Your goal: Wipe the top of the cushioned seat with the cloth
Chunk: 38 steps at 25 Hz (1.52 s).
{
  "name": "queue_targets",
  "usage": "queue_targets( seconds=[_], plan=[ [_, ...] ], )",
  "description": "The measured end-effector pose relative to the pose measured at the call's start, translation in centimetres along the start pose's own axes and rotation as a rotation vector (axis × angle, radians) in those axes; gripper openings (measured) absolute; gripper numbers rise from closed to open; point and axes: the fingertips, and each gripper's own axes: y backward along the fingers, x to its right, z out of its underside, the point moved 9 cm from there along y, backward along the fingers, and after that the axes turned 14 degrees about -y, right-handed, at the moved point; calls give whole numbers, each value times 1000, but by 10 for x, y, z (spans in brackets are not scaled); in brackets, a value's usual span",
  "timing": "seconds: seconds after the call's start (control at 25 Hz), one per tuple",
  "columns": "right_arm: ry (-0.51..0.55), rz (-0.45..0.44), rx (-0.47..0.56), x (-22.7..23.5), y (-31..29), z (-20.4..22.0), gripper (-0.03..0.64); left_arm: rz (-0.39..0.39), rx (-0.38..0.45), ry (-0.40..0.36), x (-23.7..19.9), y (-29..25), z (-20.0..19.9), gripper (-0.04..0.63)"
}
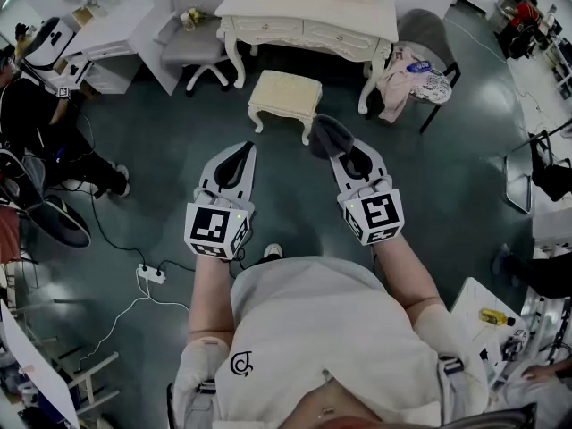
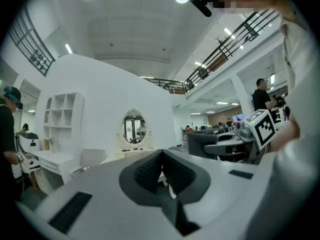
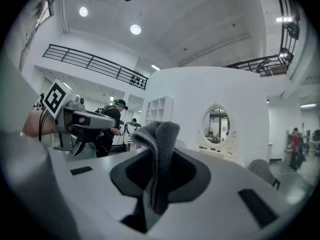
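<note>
Dark grey-green floor (image 1: 447, 177) spreads under you, and both claws hang in the air above it at about waist height, well apart from any furniture.

Your right claw (image 1: 347, 156) is clamped on the grey cloth (image 1: 327, 134). The right gripper view shows a fold of it pinched between the pads, with a rounded bunch standing up past the tips. Your left claw (image 1: 241, 152) has its jaws pressed together with nothing between them. Only the room shows past its tips.

The cushioned seat (image 1: 284, 95), a cream stool with carved legs, stands ahead of both claws. It is a little to the left of the right claw's line and to the right of the left claw's. It sits just in front of the white tabletop (image 1: 304, 9) of the dressing table, and nothing rests on its pad.

By my reading you are in the approach: the cloth is in hand but no wiping has begun. The next move calls for stepping or reaching forward, bringing the right claw over the seat and tipping it down. The loose bunch of cloth should meet the cushion, not the hard jaw tips. Start at one edge so the strokes can cover the whole top. The left claw could stay clear, or steady the stool if it slides.
</note>
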Motion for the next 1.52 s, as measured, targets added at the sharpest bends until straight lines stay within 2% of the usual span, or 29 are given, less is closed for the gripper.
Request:
queue_targets(
  seconds=[0.32, 0.6, 0.72, 1.0, 1.2, 1.36, 1.52],
  plan=[
    [-8, -11, 1, 7, -4, -1, 69, 10, -2, -1, -1, -9, 1, 14],
    [-76, 53, 0, 2, -24, 7, 71, 48, -12, -7, -19, -13, 11, 14],
    [-47, 64, -9, -10, -42, 14, 72, 63, -23, -9, -37, -15, 25, 14],
    [-105, 123, -50, -39, -93, 40, 72, 120, -50, 9, -88, -15, 65, 14],
    [-120, 128, -74, -48, -132, 48, 72, 132, -82, 38, -109, -21, 89, 14],
    [-127, 126, -105, -40, -156, 61, 73, 119, -108, 66, -122, -31, 108, 14],
    [-141, 133, -108, -11, -188, 71, 72, 90, -131, 72, -138, -62, 123, 14]
  ],
)
